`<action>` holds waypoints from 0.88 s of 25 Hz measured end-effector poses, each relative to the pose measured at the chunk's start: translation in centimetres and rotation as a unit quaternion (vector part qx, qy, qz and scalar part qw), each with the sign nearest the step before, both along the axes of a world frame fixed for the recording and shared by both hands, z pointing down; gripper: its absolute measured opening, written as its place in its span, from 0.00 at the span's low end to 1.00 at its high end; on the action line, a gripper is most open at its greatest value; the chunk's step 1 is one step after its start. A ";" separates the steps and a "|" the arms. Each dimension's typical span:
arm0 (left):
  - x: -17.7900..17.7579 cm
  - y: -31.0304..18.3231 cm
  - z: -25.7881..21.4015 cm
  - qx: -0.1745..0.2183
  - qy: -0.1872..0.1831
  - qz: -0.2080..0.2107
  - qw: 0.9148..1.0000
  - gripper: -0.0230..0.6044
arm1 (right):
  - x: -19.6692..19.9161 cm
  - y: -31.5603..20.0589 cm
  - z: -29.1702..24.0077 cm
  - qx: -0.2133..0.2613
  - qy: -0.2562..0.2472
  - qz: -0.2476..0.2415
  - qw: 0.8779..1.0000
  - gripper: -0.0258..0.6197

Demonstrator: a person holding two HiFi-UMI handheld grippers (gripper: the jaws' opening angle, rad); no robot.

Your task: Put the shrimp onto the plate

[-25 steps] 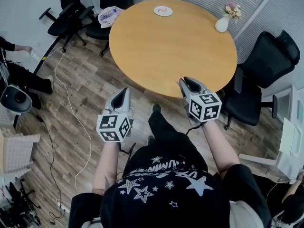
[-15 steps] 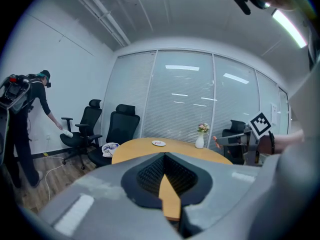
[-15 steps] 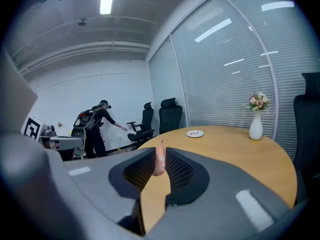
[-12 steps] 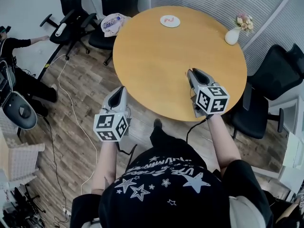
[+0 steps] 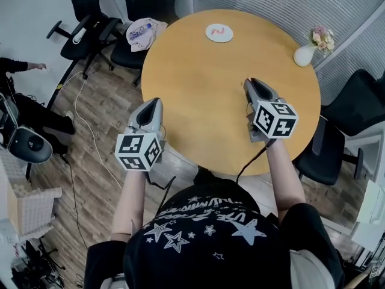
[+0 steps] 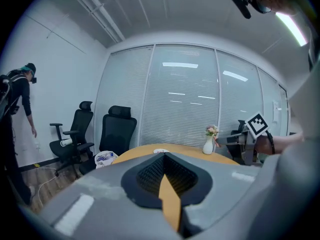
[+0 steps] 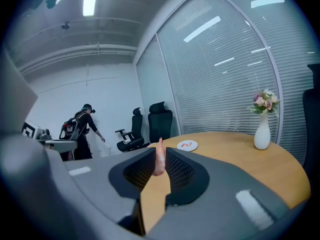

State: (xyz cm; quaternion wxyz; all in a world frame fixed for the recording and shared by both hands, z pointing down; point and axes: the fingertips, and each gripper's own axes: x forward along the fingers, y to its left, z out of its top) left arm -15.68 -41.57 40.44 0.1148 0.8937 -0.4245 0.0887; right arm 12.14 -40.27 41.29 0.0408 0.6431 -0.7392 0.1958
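Observation:
A pink shrimp stands upright between the pads of my right gripper, which is shut on it. In the head view that gripper hovers over the right half of the round wooden table; the shrimp is hidden there. A small white plate with something red on it sits at the table's far edge, well ahead of both grippers, and it also shows in the right gripper view as the plate. My left gripper hangs at the table's left edge, and its jaws meet at the tips with nothing in them.
A white vase with flowers stands at the table's far right. Black office chairs ring the table; one holds a printed bag. A person stands at the left wall. A cable runs along the wooden floor.
Both grippers have moved forward: the right one from the table's near edge to well over it, the left one up to the table's left edge. The plate is nearer.

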 end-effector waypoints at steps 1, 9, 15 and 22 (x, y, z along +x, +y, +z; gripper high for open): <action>0.5 -0.9 -0.1 0.000 -0.002 0.002 1.000 0.04 | 0.4 -0.8 -0.1 0.002 -0.001 0.001 1.000 0.14; 3.6 -6.4 -0.5 -0.004 -0.005 0.023 1.000 0.04 | 2.7 -6.2 0.7 0.002 -0.020 0.011 1.000 0.14; 3.1 -9.5 -0.2 -0.011 -0.006 0.027 1.000 0.04 | 2.0 -9.5 1.3 -0.003 -0.010 0.003 1.000 0.14; 2.7 -15.5 1.0 -0.028 0.005 0.069 0.997 0.04 | 0.1 -13.9 2.4 -0.019 0.006 0.034 0.999 0.14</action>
